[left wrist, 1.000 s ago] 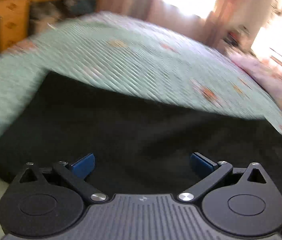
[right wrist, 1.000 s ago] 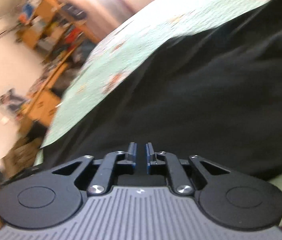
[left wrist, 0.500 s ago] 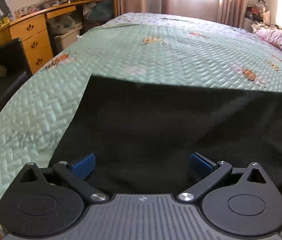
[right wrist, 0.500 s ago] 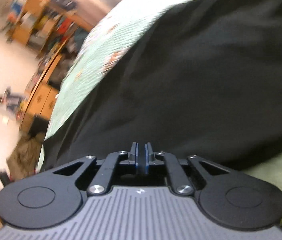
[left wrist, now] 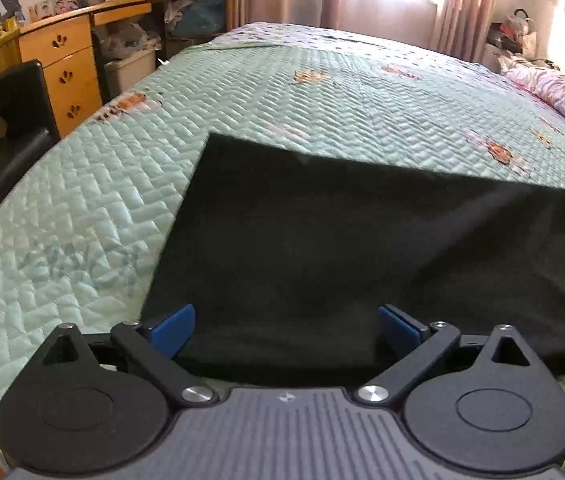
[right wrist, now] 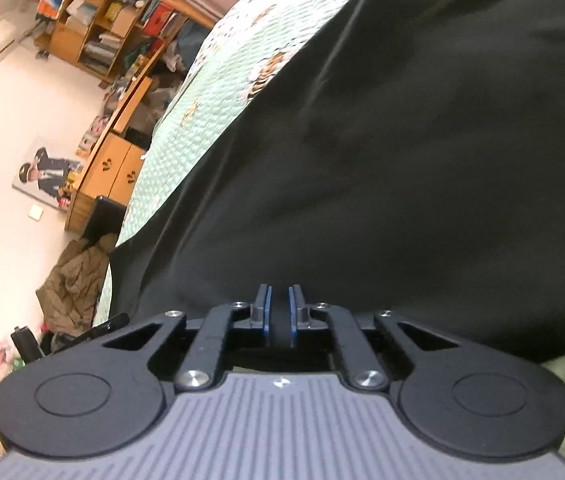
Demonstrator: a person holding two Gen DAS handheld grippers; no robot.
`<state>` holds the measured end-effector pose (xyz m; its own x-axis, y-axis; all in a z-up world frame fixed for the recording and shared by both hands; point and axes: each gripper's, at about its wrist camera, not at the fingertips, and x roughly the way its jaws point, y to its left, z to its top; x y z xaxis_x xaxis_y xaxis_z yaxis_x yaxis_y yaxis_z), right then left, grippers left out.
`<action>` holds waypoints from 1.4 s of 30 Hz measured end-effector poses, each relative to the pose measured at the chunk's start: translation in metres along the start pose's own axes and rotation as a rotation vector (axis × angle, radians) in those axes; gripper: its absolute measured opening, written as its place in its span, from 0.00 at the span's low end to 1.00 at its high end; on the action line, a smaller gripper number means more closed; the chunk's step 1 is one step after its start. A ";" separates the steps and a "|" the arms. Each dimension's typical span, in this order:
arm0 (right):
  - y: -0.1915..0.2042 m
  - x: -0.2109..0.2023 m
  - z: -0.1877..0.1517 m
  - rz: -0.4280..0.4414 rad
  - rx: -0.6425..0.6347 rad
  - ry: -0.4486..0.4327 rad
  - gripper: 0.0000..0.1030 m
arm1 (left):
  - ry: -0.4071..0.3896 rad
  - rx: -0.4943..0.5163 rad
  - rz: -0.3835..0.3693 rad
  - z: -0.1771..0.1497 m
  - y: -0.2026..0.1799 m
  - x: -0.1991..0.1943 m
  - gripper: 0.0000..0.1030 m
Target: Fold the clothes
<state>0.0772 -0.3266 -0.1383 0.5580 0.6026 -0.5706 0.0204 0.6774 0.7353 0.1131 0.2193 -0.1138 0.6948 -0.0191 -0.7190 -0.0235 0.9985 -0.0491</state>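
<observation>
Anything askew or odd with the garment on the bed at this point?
Nothing stands out. The black garment lies flat on the green quilt with straight edges. The right gripper is shut on its near edge; the left gripper is open over it.

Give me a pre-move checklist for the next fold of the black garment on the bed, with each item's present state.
1. Right claw gripping cloth: ok. Its jaws have just been closing and stand nearly together, with dark fabric of the black garment between the pads.
2. Left claw gripping cloth: not ok. Jaws wide apart over the near edge.
3. Garment lying flat: ok in the left wrist view, with a straight far edge.
4. Landing space on the green quilt beyond the garment: ok.
5. Garment's right end: cannot tell, it runs out of frame.
</observation>
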 end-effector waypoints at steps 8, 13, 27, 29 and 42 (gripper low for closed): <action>0.018 0.022 0.003 -0.013 -0.001 -0.001 0.09 | -0.040 -0.125 -0.239 0.056 -0.013 0.031 0.97; 0.022 0.025 0.001 -0.013 0.001 -0.006 0.08 | -0.008 -0.228 -0.231 0.073 0.019 0.083 0.81; 0.027 0.028 0.002 -0.030 -0.029 -0.004 0.09 | -0.013 -0.261 -0.219 0.097 0.025 0.091 0.88; 0.028 0.027 0.002 -0.038 -0.048 -0.004 0.09 | -0.024 -0.313 -0.203 0.098 0.035 0.096 0.83; 0.060 0.033 -0.006 -0.041 -0.219 0.022 0.39 | -0.025 -0.275 -0.145 0.093 0.027 0.081 0.97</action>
<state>0.0917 -0.2633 -0.1155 0.5418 0.5804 -0.6080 -0.1391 0.7753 0.6161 0.2352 0.2490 -0.1088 0.7225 -0.1554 -0.6736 -0.1142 0.9342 -0.3380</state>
